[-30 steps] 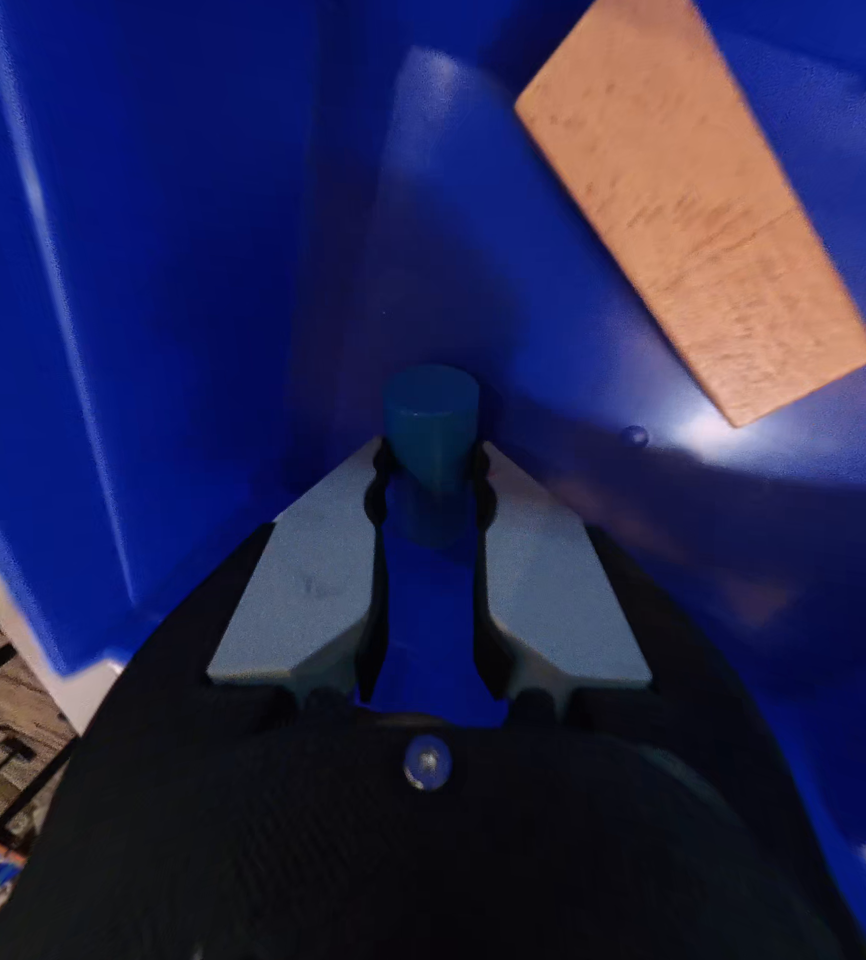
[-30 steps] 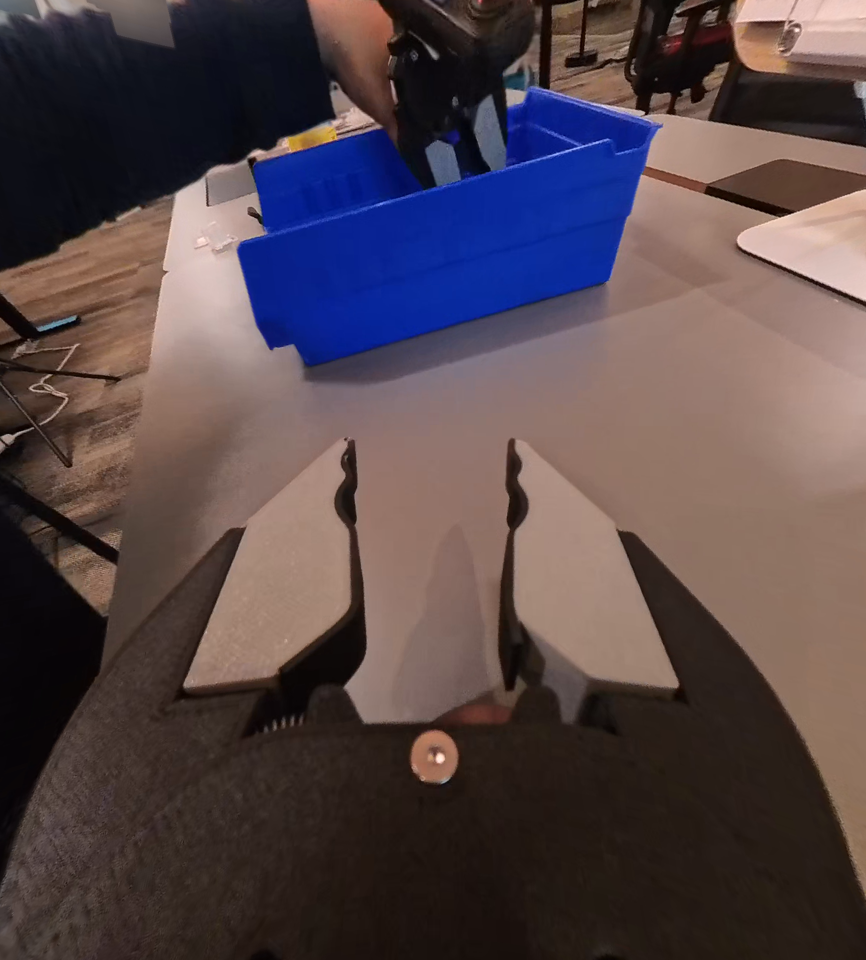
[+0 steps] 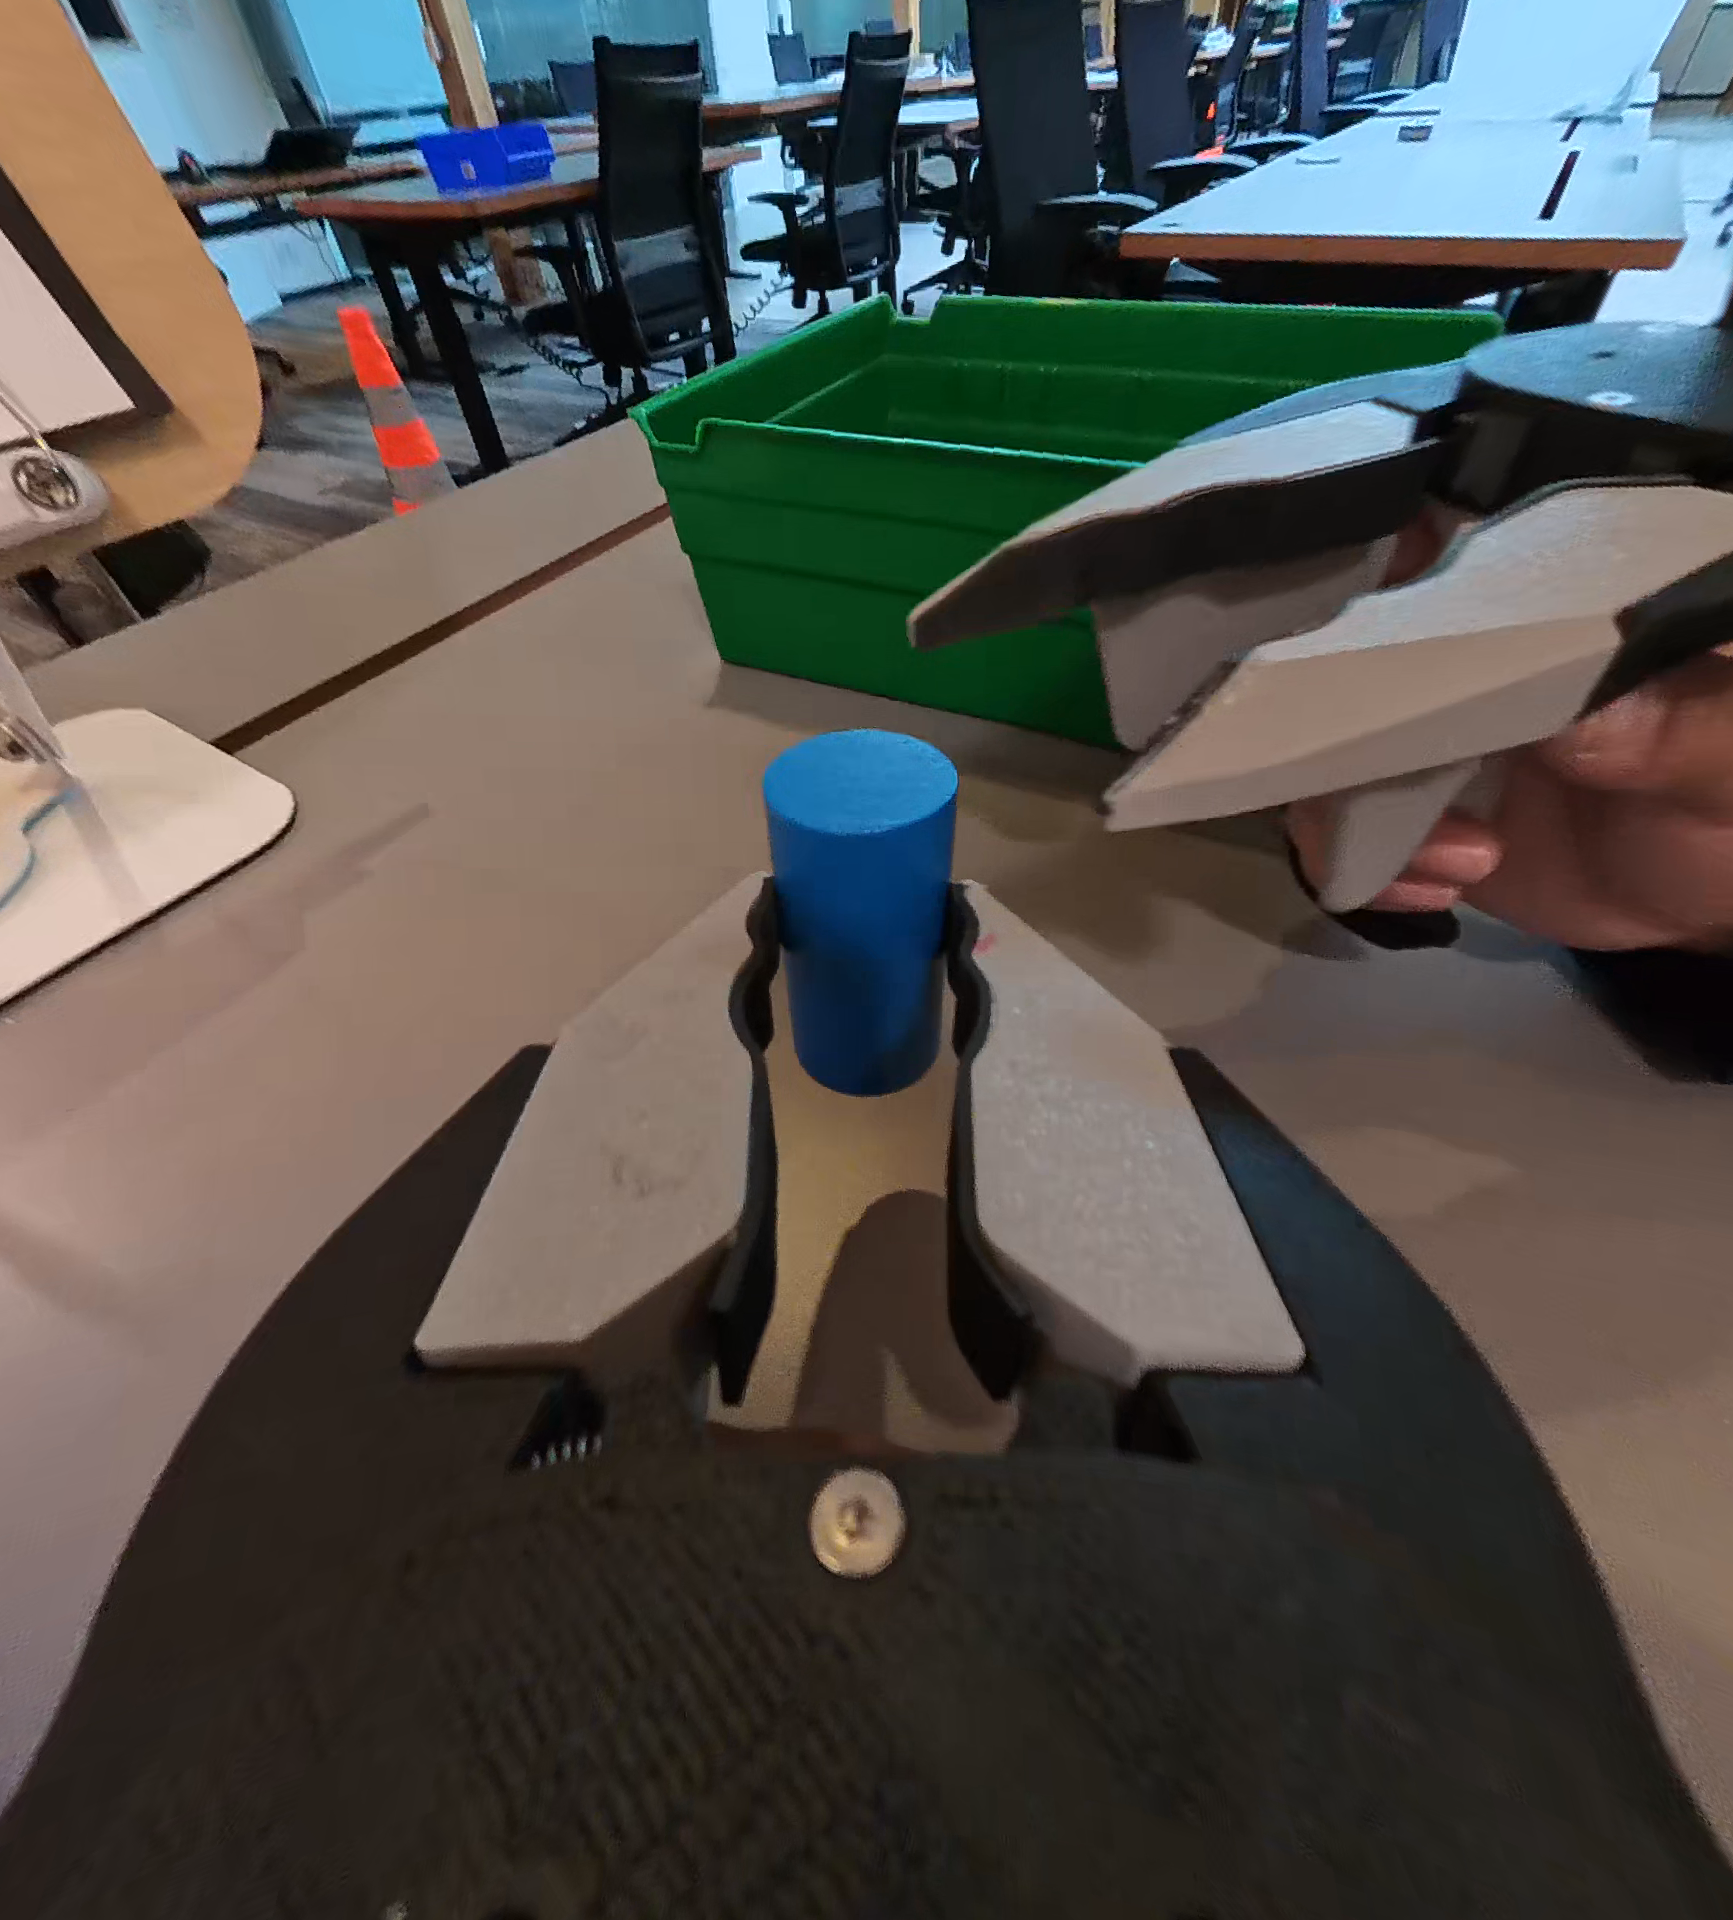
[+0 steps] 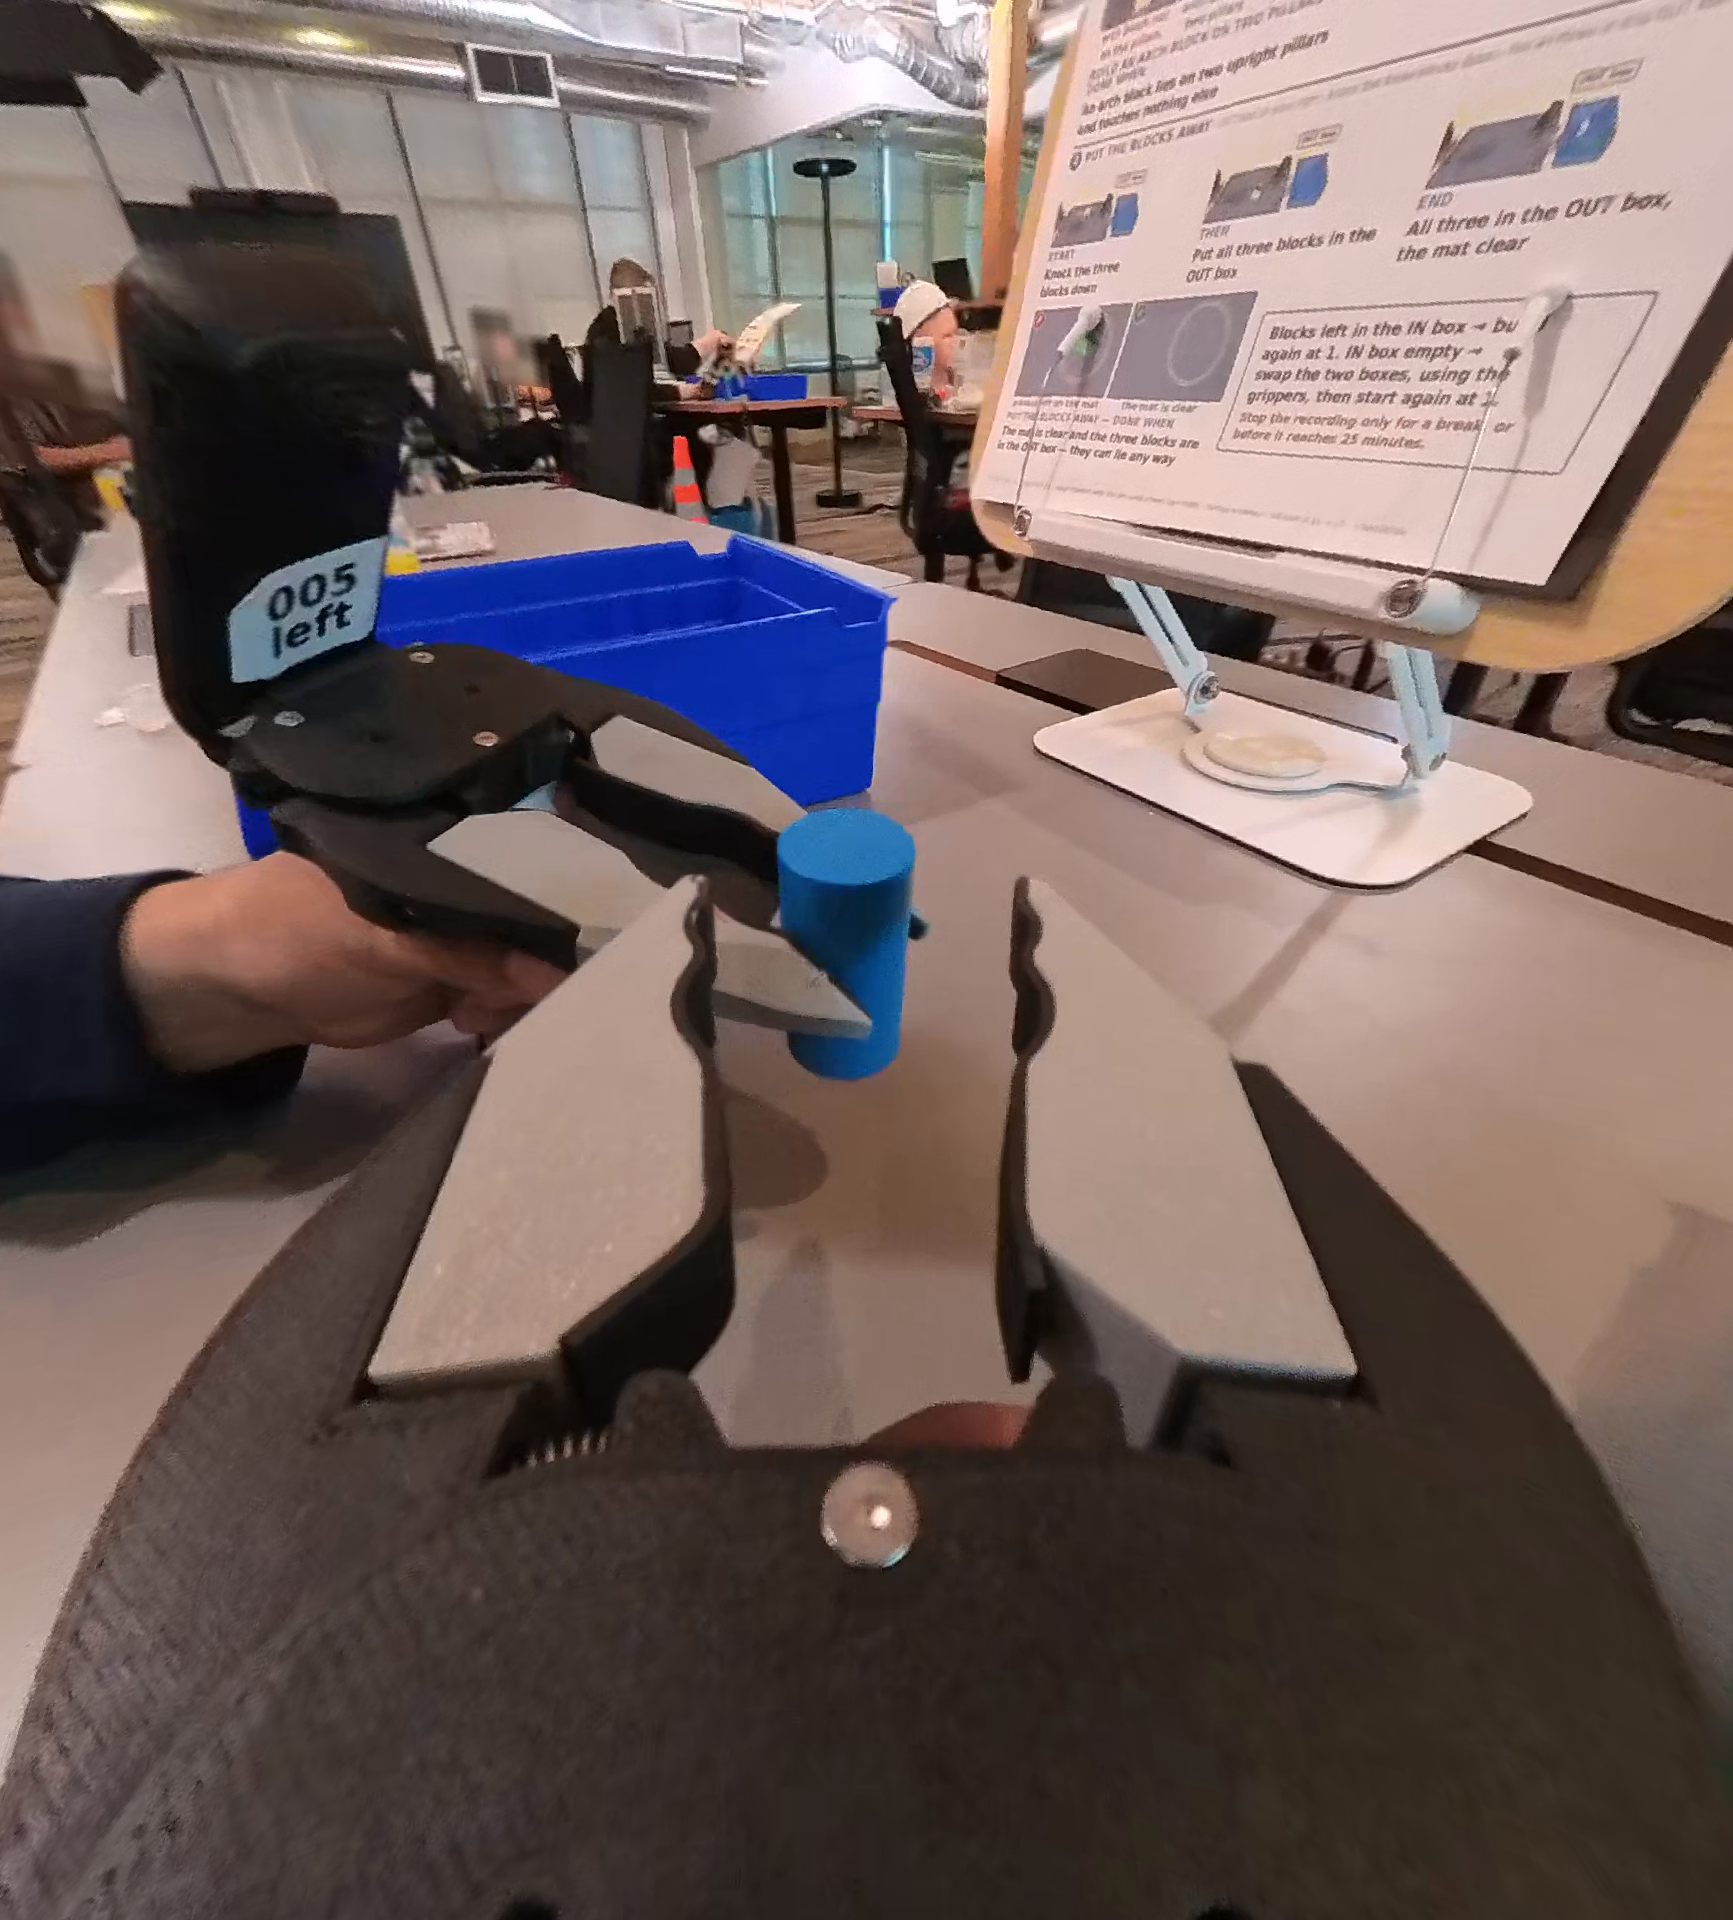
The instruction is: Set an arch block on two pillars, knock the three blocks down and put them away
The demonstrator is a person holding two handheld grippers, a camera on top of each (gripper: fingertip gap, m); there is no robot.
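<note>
My left gripper (image 3: 862,902) is shut on a blue cylinder block (image 3: 860,914). It holds the block upright, a little above the grey table (image 3: 426,935), with both pads pressed on the block's sides. The right wrist view shows the same grasp: the left gripper (image 4: 831,966) clamps the blue cylinder (image 4: 846,935) in front of the blue bin (image 4: 633,644). My right gripper (image 4: 857,909) is open and empty, just short of the cylinder. In the left wrist view it (image 3: 1018,727) hovers at the right, in front of the green bin (image 3: 893,540).
A white stand base (image 4: 1277,769) carrying an instruction board (image 4: 1361,312) stands at the table's back; it also shows in the left wrist view (image 3: 93,821). A person's hand (image 3: 1620,831) holds the right gripper. Office desks and chairs lie beyond. Across from one pair of fingers to the other is roughly 4 cm.
My left gripper has come out of the blue bin with the blue cylinder still in its grasp and now holds it over the table. My right gripper has swung round to face it, still open.
</note>
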